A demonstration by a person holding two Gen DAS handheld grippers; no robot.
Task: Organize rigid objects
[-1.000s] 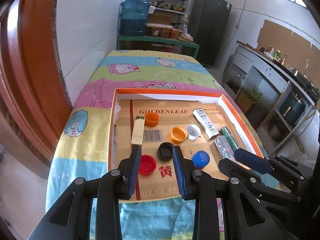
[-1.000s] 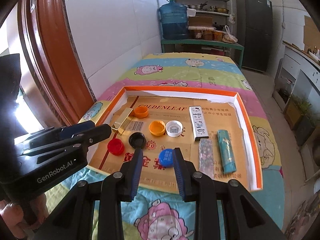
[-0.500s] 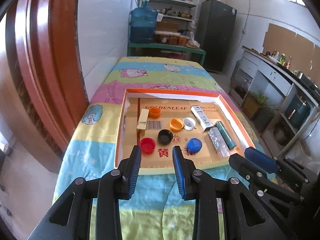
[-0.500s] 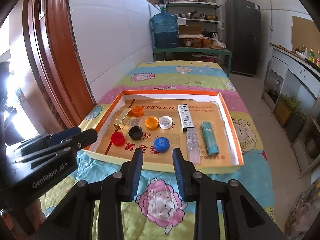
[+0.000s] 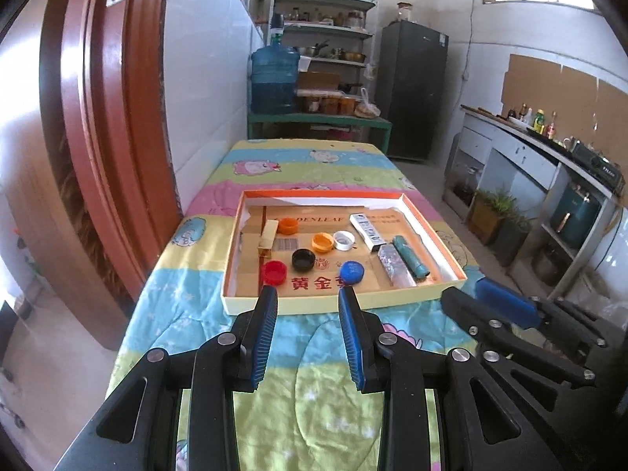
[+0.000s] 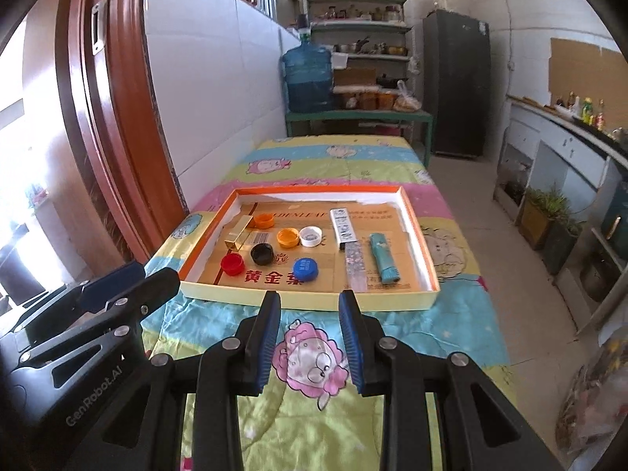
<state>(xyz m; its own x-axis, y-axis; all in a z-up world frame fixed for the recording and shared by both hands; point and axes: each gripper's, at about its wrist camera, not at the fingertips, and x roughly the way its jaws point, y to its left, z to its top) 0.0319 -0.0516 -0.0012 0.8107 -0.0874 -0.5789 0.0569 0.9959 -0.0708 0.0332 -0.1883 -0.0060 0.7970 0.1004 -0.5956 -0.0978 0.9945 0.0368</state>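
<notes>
An orange-rimmed cardboard tray [image 5: 431, 231] [image 6: 416, 231] lies on the table. In it are a red cap [image 5: 274, 272] [image 6: 232, 265], a black cap [image 5: 303, 258] [image 6: 262, 253], a blue cap [image 5: 351, 271] [image 6: 306, 269], two orange caps [image 5: 322, 242] [image 5: 288, 225], a white cap [image 5: 344, 240] [image 6: 311, 235], a gold box [image 5: 268, 237] [image 6: 238, 231], a white tube box [image 5: 367, 227] [image 6: 342, 224], a silver stick [image 5: 394, 263] [image 6: 355, 263] and a teal tube [image 5: 410, 256] [image 6: 382, 258]. My left gripper [image 5: 308, 300] and right gripper [image 6: 308, 304] are open and empty, both short of the tray's near edge.
A colourful cartoon quilt [image 5: 306, 165] covers the table. A brown door frame [image 5: 98, 137] stands at the left. A water jug [image 5: 274, 80], shelves and a dark fridge [image 5: 412, 90] stand at the back. A counter [image 5: 541, 145] runs along the right.
Both grippers have pulled back from over the tray to in front of its near edge. The tray and its objects look smaller and stay in place.
</notes>
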